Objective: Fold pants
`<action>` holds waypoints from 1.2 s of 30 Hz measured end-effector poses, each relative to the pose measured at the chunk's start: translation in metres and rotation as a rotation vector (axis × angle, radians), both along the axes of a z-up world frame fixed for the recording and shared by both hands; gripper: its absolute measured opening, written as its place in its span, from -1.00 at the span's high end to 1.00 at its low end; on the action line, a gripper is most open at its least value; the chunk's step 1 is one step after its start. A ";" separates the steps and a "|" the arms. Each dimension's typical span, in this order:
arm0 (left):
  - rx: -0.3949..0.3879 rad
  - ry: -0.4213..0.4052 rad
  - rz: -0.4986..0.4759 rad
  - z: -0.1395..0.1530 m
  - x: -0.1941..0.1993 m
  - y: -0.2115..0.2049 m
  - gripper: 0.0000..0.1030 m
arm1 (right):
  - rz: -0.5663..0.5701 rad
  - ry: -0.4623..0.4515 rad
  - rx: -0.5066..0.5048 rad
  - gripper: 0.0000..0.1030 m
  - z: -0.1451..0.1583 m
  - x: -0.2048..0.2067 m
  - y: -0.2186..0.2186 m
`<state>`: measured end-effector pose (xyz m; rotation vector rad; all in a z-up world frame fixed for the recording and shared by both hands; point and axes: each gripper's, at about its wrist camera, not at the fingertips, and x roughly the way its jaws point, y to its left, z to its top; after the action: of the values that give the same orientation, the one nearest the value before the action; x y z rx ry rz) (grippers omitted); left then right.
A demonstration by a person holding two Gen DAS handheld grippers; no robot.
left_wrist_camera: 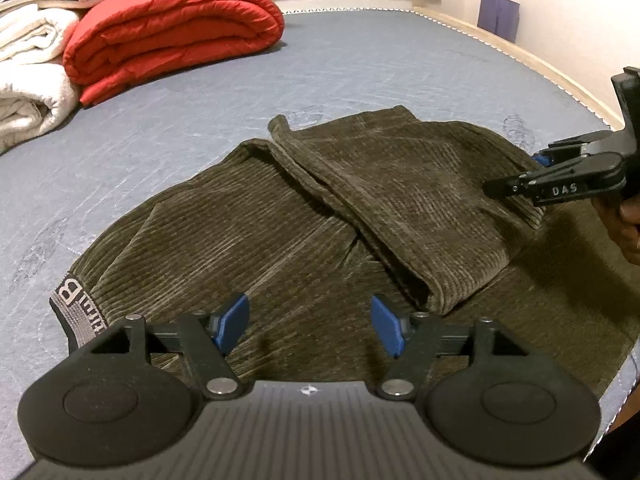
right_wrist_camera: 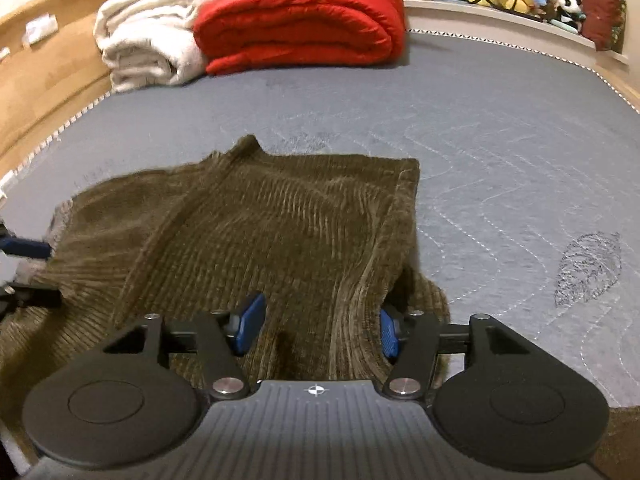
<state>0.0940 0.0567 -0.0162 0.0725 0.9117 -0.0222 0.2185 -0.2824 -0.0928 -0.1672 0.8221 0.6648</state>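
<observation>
Pants (left_wrist_camera: pixel 320 216) on mattress (left_wrist_camera: pixel 360 64) (partly folded)

One pants (left_wrist_camera: pixel 320 216), two tongs (left_wrist_camera: pixel 310 326) (right_wrist_camera: pixel 320 326)

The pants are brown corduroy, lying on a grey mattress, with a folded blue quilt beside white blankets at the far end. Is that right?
Not quite: the quilt is red, not blue, as the right wrist view shows plainly. The rest holds: the pants are brown corduroy, lying on the grey mattress, and the quilt sits beside the white blankets at the far end.
</observation>
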 end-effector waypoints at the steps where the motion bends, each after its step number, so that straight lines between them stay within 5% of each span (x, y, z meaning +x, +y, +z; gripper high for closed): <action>1: 0.000 0.001 0.003 0.000 0.000 0.002 -0.41 | 0.008 -0.014 -0.018 0.22 -0.002 -0.004 0.002; 6: -0.003 -0.003 0.006 0.002 0.000 0.006 -0.41 | 0.096 -0.140 -0.091 0.81 0.008 -0.024 0.013; 11: -0.010 -0.014 0.004 0.007 0.000 0.006 -0.41 | 0.258 -0.191 0.002 0.83 0.035 -0.048 0.008; 17: -0.009 -0.017 0.000 0.008 -0.001 0.004 -0.41 | 0.537 -0.065 0.104 0.83 0.049 -0.074 0.006; 23: -0.006 -0.015 0.007 0.008 -0.002 0.007 -0.41 | 0.500 -0.040 0.044 0.72 0.033 -0.069 0.010; 27: -0.013 -0.020 0.019 0.009 -0.001 0.008 -0.43 | 0.433 -0.067 0.021 0.04 0.031 -0.062 0.006; 31: -0.022 -0.028 0.019 0.010 -0.001 0.008 -0.44 | 0.405 -0.085 -0.015 0.03 0.024 -0.060 0.005; 32: -0.025 -0.029 0.017 0.011 0.000 0.008 -0.44 | 0.411 -0.091 -0.016 0.05 0.024 -0.061 0.005; 36: -0.033 -0.039 0.012 0.013 0.000 0.008 -0.44 | 0.447 -0.098 0.023 0.83 0.029 -0.066 0.012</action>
<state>0.0945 0.0647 -0.0035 0.0369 0.8727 -0.0242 0.1525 -0.2707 -0.0641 -0.3662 0.6858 1.0772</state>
